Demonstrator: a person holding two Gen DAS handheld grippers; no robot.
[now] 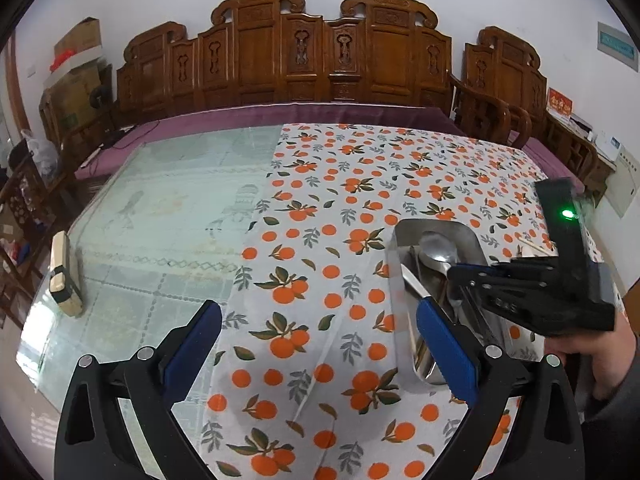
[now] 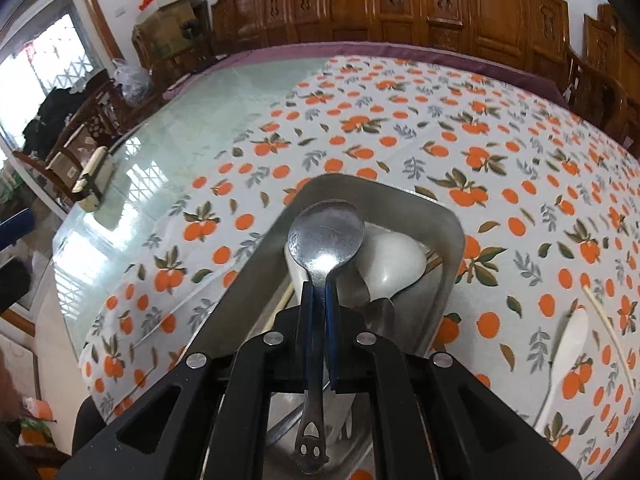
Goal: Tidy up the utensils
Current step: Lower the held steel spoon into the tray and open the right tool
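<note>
A steel tray [image 2: 452,236] sits on the orange-print cloth and holds a white ceramic spoon [image 2: 394,260], a chopstick [image 2: 282,304] and other cutlery. My right gripper [image 2: 319,292] is shut on the handle of a metal spoon [image 2: 326,240], whose bowl hangs over the tray's far end. In the left wrist view the same right gripper [image 1: 456,272] reaches over the tray [image 1: 472,236] from the right. My left gripper [image 1: 320,344] stands wide open left of the tray, nothing between its blue pads [image 1: 192,356]. A white spoon [image 2: 572,340] and a chopstick [image 2: 608,340] lie on the cloth right of the tray.
A pale block with a black band [image 1: 64,276] lies on the bare glass tabletop [image 1: 160,220] at the left. Carved wooden chairs [image 1: 320,52] line the far side. A person's hand [image 1: 592,356] holds the right gripper.
</note>
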